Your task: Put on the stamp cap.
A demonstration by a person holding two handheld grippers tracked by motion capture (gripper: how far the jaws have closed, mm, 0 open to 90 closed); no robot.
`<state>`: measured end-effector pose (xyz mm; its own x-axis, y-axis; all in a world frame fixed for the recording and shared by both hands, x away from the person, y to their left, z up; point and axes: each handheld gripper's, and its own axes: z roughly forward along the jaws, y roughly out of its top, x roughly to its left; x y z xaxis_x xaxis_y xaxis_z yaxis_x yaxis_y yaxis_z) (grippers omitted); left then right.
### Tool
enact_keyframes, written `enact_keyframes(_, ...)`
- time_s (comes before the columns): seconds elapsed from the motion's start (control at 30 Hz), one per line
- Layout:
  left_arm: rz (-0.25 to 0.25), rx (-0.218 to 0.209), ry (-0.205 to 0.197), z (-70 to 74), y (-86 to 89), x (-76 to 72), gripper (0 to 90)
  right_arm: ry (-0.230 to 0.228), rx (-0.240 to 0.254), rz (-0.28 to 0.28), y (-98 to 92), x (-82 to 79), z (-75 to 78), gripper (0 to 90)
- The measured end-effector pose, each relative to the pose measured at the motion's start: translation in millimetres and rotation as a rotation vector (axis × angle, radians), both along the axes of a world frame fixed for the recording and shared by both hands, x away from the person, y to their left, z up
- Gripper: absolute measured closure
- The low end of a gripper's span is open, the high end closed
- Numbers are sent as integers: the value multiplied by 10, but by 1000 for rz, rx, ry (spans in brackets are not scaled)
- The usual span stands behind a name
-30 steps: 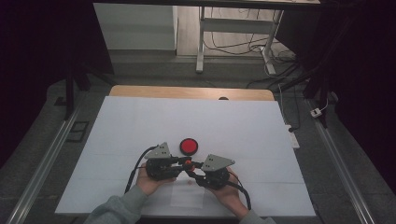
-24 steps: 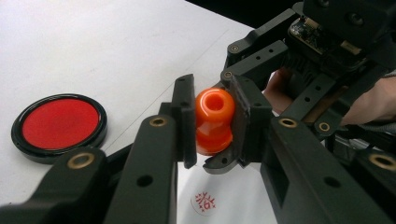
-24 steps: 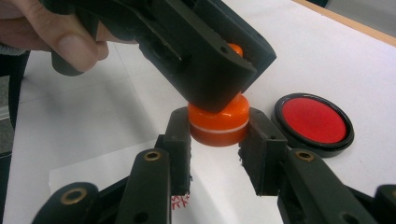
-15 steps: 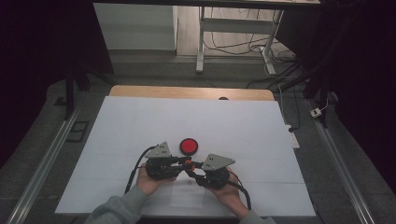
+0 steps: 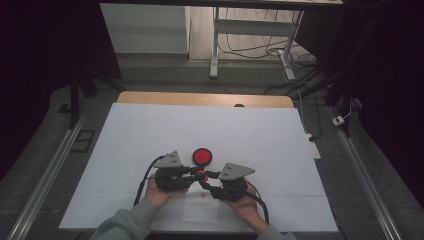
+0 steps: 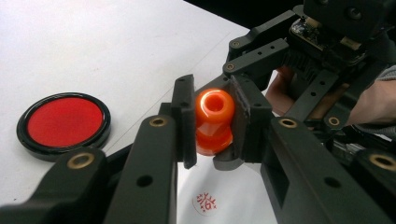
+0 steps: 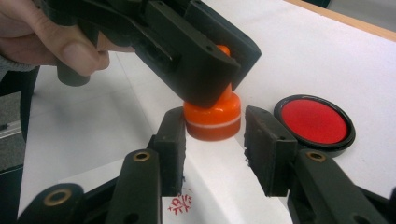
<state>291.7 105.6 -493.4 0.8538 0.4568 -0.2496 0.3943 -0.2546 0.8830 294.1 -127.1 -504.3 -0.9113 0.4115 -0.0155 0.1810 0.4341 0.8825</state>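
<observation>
An orange stamp [image 6: 215,105] with a knob handle and a round base [image 7: 212,119] hangs just above the table. My left gripper [image 6: 212,126] is shut on its handle. My right gripper [image 7: 212,140] reaches in from the opposite side with its jaws on either side of the base. Those jaws have just been opening, and a small gap shows beside one pad. In the high view the two grippers, left [image 5: 196,173] and right [image 5: 204,179], meet tip to tip near the table's front. A round red ink pad [image 5: 202,156] lies just beyond them.
A white sheet [image 5: 150,130] covers the wooden table. A smaller paper [image 5: 200,207] lies under the grippers and bears a red stamp print [image 7: 181,204]. A person's hands hold both grippers at the front edge. Metal rails run along both sides of the table.
</observation>
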Motion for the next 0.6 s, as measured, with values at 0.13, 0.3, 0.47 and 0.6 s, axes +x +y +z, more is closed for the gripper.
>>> enact_keyframes(0.13, 6, -6, 1, 9, 28, 8, 723, 3, 5, -9, -25, 5, 12, 545)
enact_keyframes(0.3, 14, -3, 2, 9, 53, 21, 723, 6, 7, -18, -54, 22, 19, 501)
enact_keyframes(0.47, 21, -1, 3, 8, 75, 31, 723, 13, 15, -37, -149, 46, 20, 465)
enact_keyframes(0.6, 29, -3, 4, 13, 98, 32, 723, 30, 30, -68, -288, 54, 17, 438)
